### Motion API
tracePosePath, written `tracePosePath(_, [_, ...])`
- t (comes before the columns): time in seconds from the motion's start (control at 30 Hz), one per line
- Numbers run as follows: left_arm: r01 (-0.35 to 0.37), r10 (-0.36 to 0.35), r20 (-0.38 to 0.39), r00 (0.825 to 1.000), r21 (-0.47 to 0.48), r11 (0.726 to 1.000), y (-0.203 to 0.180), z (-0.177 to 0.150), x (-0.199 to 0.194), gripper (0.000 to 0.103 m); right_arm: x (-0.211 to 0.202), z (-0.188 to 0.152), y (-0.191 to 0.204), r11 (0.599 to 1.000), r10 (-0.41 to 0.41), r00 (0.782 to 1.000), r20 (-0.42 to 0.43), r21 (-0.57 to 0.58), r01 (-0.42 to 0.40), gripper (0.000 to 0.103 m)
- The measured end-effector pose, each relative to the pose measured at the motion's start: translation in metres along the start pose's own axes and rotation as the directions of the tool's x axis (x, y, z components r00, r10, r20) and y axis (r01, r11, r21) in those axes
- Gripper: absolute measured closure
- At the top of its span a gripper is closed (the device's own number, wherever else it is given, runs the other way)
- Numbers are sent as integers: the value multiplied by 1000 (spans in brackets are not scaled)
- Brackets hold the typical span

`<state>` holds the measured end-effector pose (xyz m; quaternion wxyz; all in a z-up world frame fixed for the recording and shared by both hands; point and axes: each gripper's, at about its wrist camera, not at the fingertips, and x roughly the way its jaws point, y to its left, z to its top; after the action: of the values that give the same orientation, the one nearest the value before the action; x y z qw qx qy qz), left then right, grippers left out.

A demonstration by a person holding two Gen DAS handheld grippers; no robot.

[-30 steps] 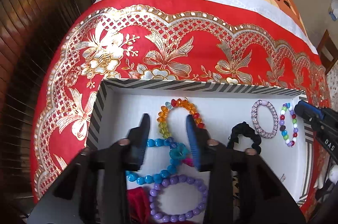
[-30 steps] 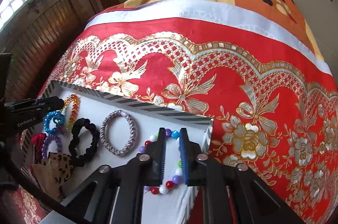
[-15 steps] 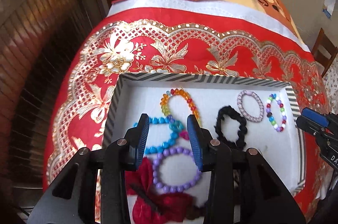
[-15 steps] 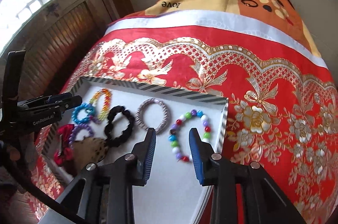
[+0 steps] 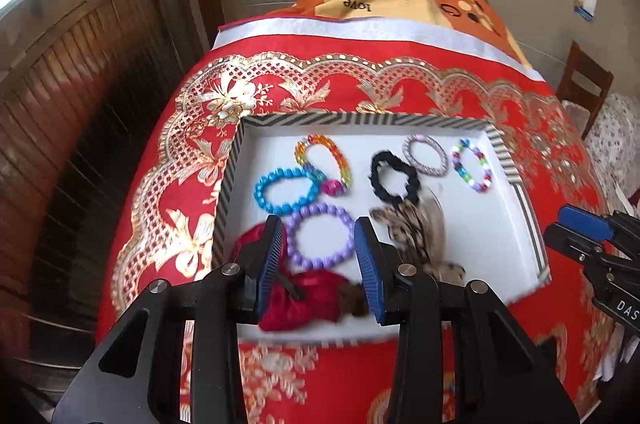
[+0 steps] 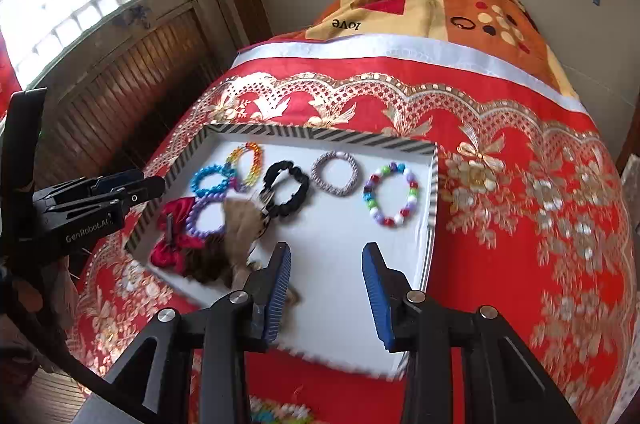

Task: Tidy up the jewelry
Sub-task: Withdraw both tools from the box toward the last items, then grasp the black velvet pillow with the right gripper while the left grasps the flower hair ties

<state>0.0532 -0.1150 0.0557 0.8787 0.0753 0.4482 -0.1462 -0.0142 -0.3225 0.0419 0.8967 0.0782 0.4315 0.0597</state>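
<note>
A white tray with a striped rim [image 5: 360, 119] [image 6: 320, 135] lies on the red bedspread. In it lie a multicolour bead bracelet [image 5: 472, 164] [image 6: 391, 193], a silver ring bracelet [image 5: 424, 155] [image 6: 335, 172], a black scrunchie [image 5: 394, 179] [image 6: 285, 188], a rainbow bracelet [image 5: 322, 155] [image 6: 245, 163], a blue bracelet [image 5: 285, 190] [image 6: 209, 180], a purple bracelet [image 5: 321, 236] [image 6: 206, 218], a red bow [image 5: 308, 294] [image 6: 174, 234] and a leopard-print piece [image 5: 416, 232] [image 6: 236, 224]. My left gripper [image 5: 320, 256] is open and empty above the tray's near left. My right gripper [image 6: 326, 288] is open and empty above the tray's near edge.
The red and gold bedspread [image 6: 520, 183] covers a bed, with an orange blanket [image 6: 440, 11] beyond. A wooden slatted wall [image 5: 80, 95] and window run along the left. A wooden chair [image 5: 584, 83] stands at the right.
Both grippers have pulled back and up from the tray. The right gripper has opened wide and let go of the multicolour bracelet, which now lies in the tray.
</note>
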Motion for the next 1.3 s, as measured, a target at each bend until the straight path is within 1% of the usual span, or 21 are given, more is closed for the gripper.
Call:
tracePosePath(0.17, [17, -18, 14, 1000, 26, 1000, -6, -22, -21, 66, -22, -24, 13, 1000, -17, 1000, 15, 14, 17, 65])
tracePosePath(0.37, [37, -38, 25, 999, 63, 997, -13, -47, -39, 66, -44, -50, 18, 999, -40, 999, 27, 38, 39, 62])
tracePosePath(0.5, [50, -52, 23, 998, 86, 995, -17, -61, -47, 66, -57, -69, 18, 997, -61, 998, 24, 57, 60, 61])
tracePosePath(0.63, [79, -80, 8, 997, 104, 991, -20, -73, -51, 66, -65, -87, 18, 994, -79, 997, 12, 75, 78, 61])
tracePosePath(0.67, [94, -94, -1, 996, 106, 990, -20, -75, -51, 65, -66, -93, 18, 993, -86, 996, 4, 79, 86, 61])
tracePosePath(0.7, [113, -112, -10, 994, 107, 988, -20, -78, -51, 61, -66, -97, 17, 993, -90, 996, -2, 83, 90, 60])
tracePosePath(0.73, [125, -124, -17, 992, 108, 986, -20, -81, -51, 59, -67, -103, 17, 992, -94, 996, -12, 87, 94, 60])
tracePosePath(0.9, [201, -193, -75, 978, 127, 971, -25, -94, -43, 56, -63, -129, 11, 988, -105, 993, -60, 110, 111, 59])
tracePosePath(1.0, [272, -256, -130, 958, 128, 954, -32, -102, -35, 55, -57, -143, 6, 985, -102, 991, -92, 130, 113, 58])
tracePosePath(1.07, [302, -280, -154, 947, 139, 943, -40, -106, -31, 52, -52, -152, 5, 984, -101, 989, -112, 133, 115, 58])
tracePosePath(1.13, [324, -296, -175, 939, 160, 932, -50, -109, -27, 51, -47, -159, 5, 984, -114, 985, -133, 124, 130, 55])
tracePosePath(1.2, [352, -316, -201, 927, 180, 918, -62, -111, -22, 50, -45, -164, 4, 982, -130, 981, -143, 116, 147, 45])
tracePosePath(1.23, [365, -325, -212, 922, 189, 912, -66, -112, -20, 49, -44, -166, 4, 982, -130, 981, -147, 117, 148, 43])
tracePosePath(1.27, [380, -334, -226, 915, 200, 903, -73, -113, -17, 45, -42, -169, 2, 982, -127, 980, -153, 121, 146, 43])
tracePosePath(1.3, [389, -340, -235, 911, 211, 897, -79, -114, -13, 44, -40, -171, 1, 982, -126, 979, -160, 123, 146, 43])
